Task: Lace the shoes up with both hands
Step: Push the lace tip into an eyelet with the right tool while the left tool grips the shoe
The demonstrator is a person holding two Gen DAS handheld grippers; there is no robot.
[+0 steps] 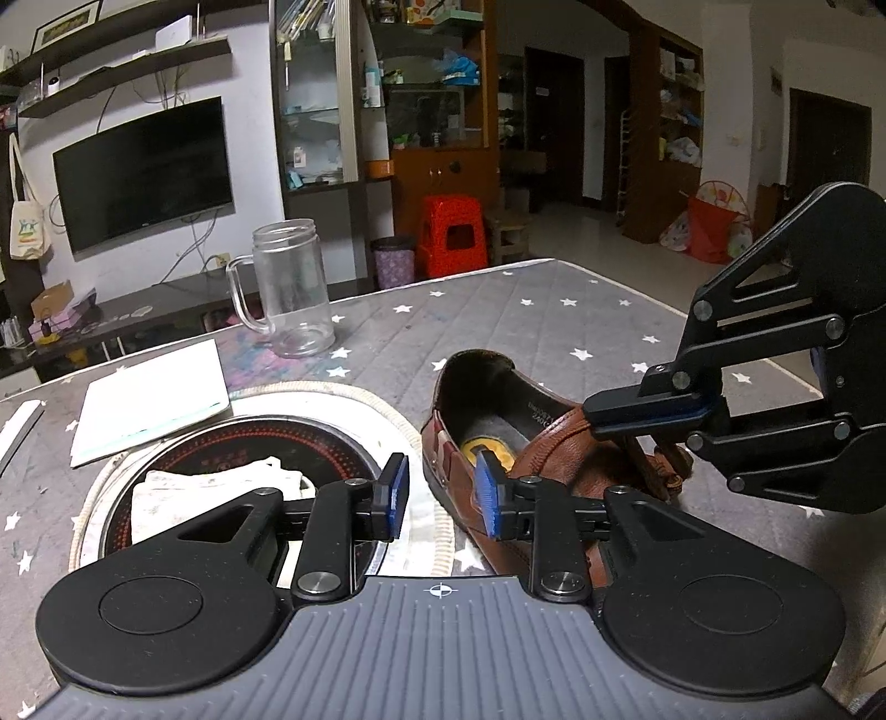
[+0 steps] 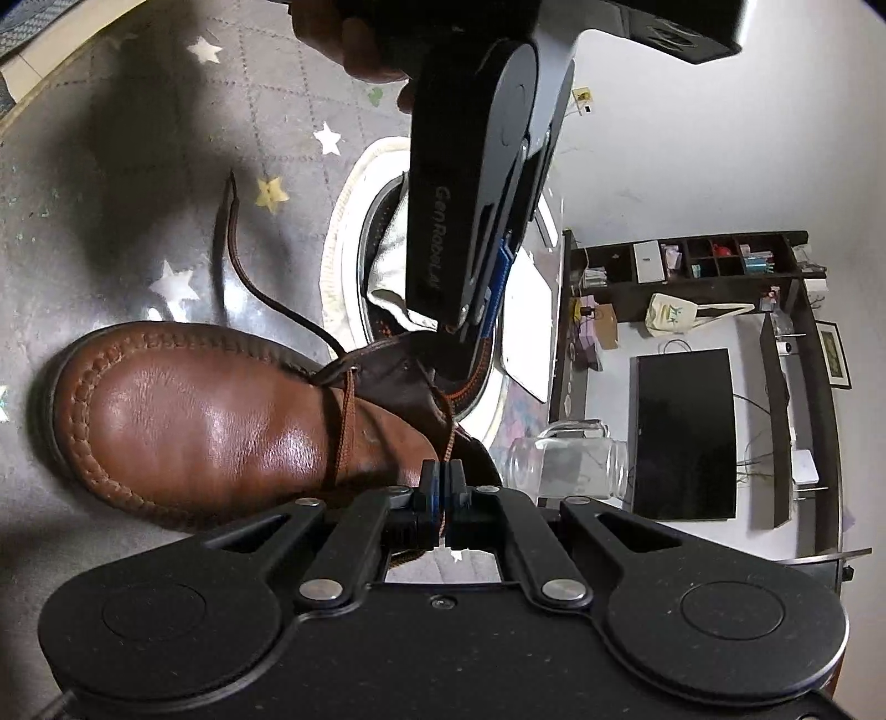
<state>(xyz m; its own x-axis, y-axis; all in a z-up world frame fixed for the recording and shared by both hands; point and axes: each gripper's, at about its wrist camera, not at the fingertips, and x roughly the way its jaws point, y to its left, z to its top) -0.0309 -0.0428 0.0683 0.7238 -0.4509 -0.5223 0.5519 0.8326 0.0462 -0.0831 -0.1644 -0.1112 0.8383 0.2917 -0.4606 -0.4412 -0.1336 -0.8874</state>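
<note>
A brown leather shoe (image 1: 498,426) lies on the grey star-print tablecloth (image 1: 498,310), its opening facing my left wrist camera. My left gripper (image 1: 443,493) is open, one blue pad beside the shoe's side and the other over the shoe's inner edge, with nothing held. In the right wrist view the shoe's toe (image 2: 210,421) fills the left. My right gripper (image 2: 442,487) is shut on a brown lace (image 2: 448,443) that rises from the eyelets. The lace's other end (image 2: 238,249) trails loose on the cloth. The right gripper (image 1: 598,415) hovers over the shoe's tongue. The left gripper (image 2: 468,329) hangs above the shoe's opening.
A glass mug (image 1: 290,288) stands behind the shoe. A white booklet (image 1: 149,399) lies at the left. A round cooktop (image 1: 232,437) with a rope rim holds a folded cloth (image 1: 216,487). The table's far edge (image 1: 720,332) runs close by on the right. A hand (image 2: 354,44) holds the left gripper.
</note>
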